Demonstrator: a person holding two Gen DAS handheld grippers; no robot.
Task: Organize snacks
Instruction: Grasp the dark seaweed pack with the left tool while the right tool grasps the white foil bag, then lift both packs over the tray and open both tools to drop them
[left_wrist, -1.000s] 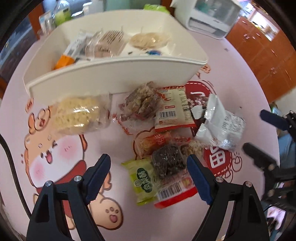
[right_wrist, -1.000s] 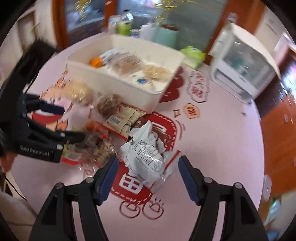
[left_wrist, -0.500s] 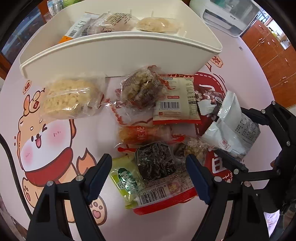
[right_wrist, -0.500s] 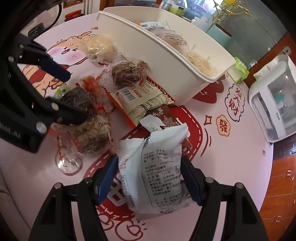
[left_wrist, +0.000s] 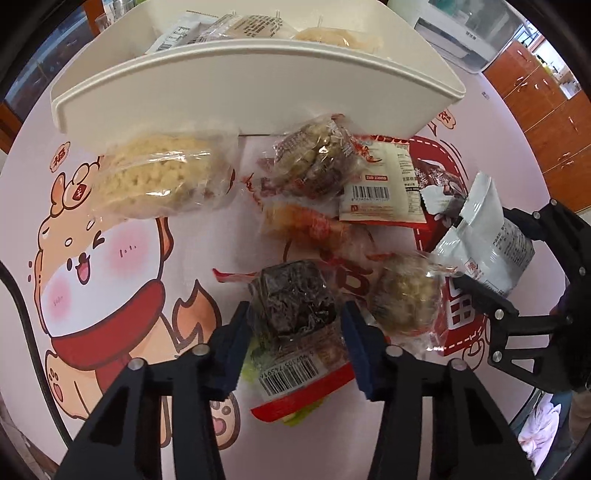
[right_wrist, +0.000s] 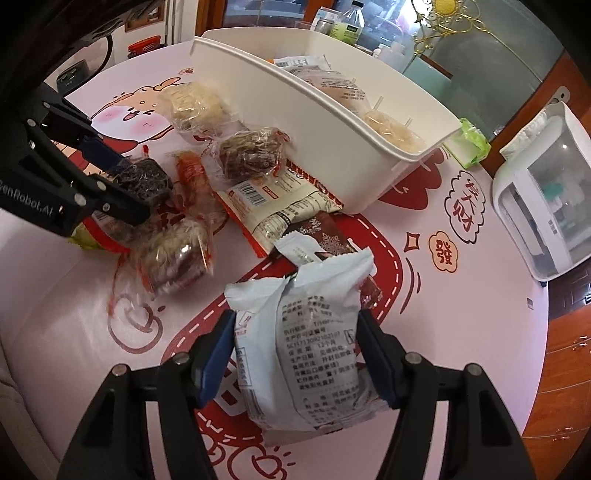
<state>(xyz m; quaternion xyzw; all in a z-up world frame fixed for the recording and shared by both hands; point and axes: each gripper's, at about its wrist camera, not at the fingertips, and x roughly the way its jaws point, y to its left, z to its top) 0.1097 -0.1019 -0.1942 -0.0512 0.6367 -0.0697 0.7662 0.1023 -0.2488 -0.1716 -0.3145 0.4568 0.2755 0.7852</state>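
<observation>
A pile of snack packets lies on the pink cartoon tablecloth in front of a white bin (left_wrist: 258, 85) that holds several packets. My left gripper (left_wrist: 293, 332) points down and its jaws are closing. Both pads press the sides of a dark snack packet (left_wrist: 291, 295), which lies on a red barcode packet (left_wrist: 295, 376). My right gripper (right_wrist: 295, 339) is closing too, its pads against the sides of a crumpled white packet (right_wrist: 314, 332). The right wrist view shows the left gripper (right_wrist: 129, 184) on the dark snack packet (right_wrist: 144, 177), left of the white bin (right_wrist: 295, 110).
Loose packets: yellow noodle snack (left_wrist: 159, 181), brown clear packet (left_wrist: 314, 158), beige barcode packet (left_wrist: 384, 184), orange packet (left_wrist: 306, 221), round pale snack (left_wrist: 406, 291). A white appliance (right_wrist: 546, 184) and a green pack (right_wrist: 469, 144) stand right of the bin, with bottles (right_wrist: 351, 22) behind it.
Both grippers came down onto the pile. The left jaws narrowed from wide apart onto the dark snack packet. The right gripper rolled and closed in on the white packet.
</observation>
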